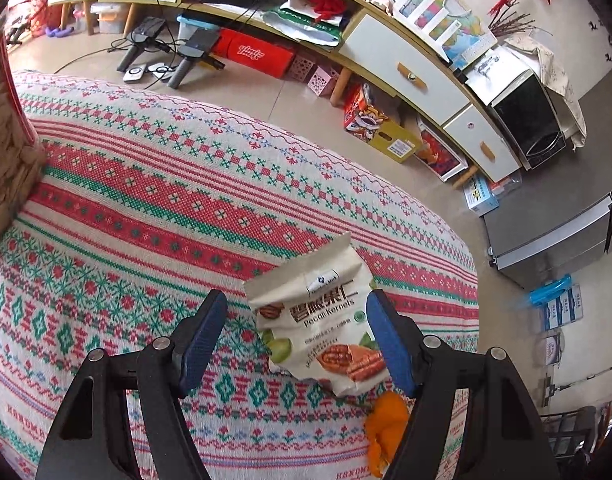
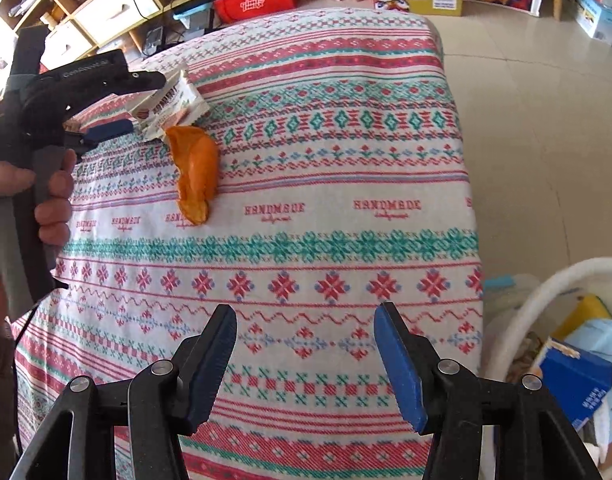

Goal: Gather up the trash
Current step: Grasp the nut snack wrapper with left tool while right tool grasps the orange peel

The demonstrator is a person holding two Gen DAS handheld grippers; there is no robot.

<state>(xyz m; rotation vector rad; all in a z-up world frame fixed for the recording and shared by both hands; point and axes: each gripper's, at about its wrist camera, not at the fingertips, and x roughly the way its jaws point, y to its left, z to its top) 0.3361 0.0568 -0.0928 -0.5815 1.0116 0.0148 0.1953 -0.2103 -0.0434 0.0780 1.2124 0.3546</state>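
The packet (image 1: 324, 320) lies on the cloth (image 1: 145, 184) between the wide-spread fingers of the left gripper (image 1: 297, 332), ungripped — a shallow pinch could let it slip. The peel (image 2: 195, 172) touches its near edge and could be dragged along; the right gripper (image 2: 306, 356), also wide and empty, hovers near the basket (image 2: 518, 312) at right — nothing is seen barring the way.

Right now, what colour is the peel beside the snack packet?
Orange peel, clearest in the right wrist view.

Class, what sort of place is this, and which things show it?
Probably a home living room: a patterned tablecloth, a long low cabinet with drawers, a small oven, boxes on a tiled floor.
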